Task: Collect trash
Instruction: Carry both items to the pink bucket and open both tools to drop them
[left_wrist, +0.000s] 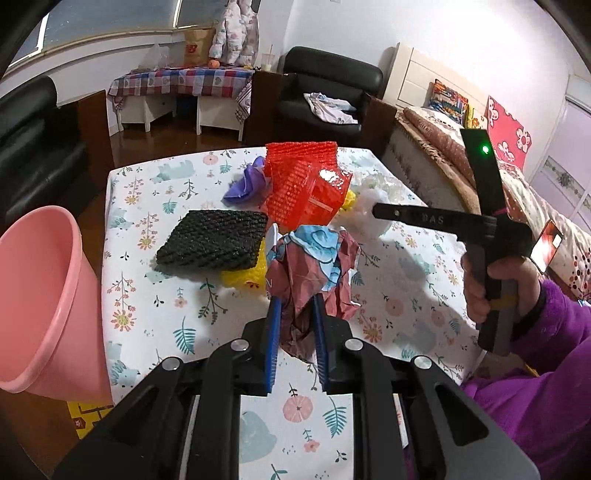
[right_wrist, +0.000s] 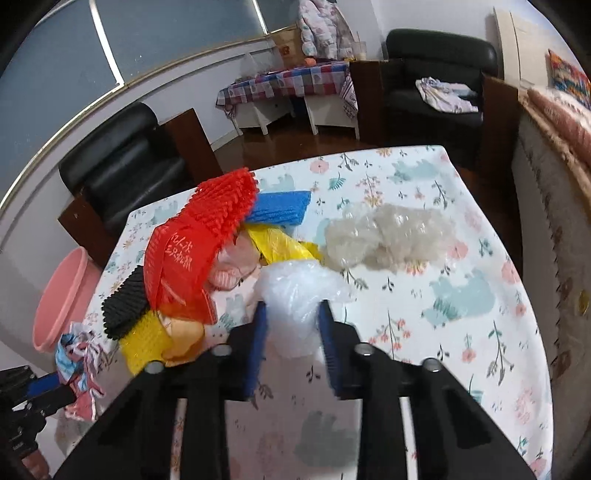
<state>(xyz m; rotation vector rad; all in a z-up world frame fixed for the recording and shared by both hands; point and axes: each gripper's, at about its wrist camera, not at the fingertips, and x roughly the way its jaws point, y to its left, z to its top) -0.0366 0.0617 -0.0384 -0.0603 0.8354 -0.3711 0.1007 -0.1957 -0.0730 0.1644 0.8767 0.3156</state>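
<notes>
1. The pink bin (left_wrist: 40, 306) stands at the left tabletop (left_wrist: 147, 325) edge, its bottom cut off.
2. The left claw (left_wrist: 296, 310) is closed on crumpled printed paper (left_wrist: 314, 266).
3. The right claw (right_wrist: 292, 314) pinches a clear plastic bag (right_wrist: 295, 291); its lower part is blurred.
4. The red net (right_wrist: 199, 240) partly hides other trash.

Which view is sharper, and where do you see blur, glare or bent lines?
Left wrist view: sharp; glare spot on the red net bag, table edge bowed by fisheye. Right wrist view: softer, motion blur on the right gripper and white plastic bag.
</notes>
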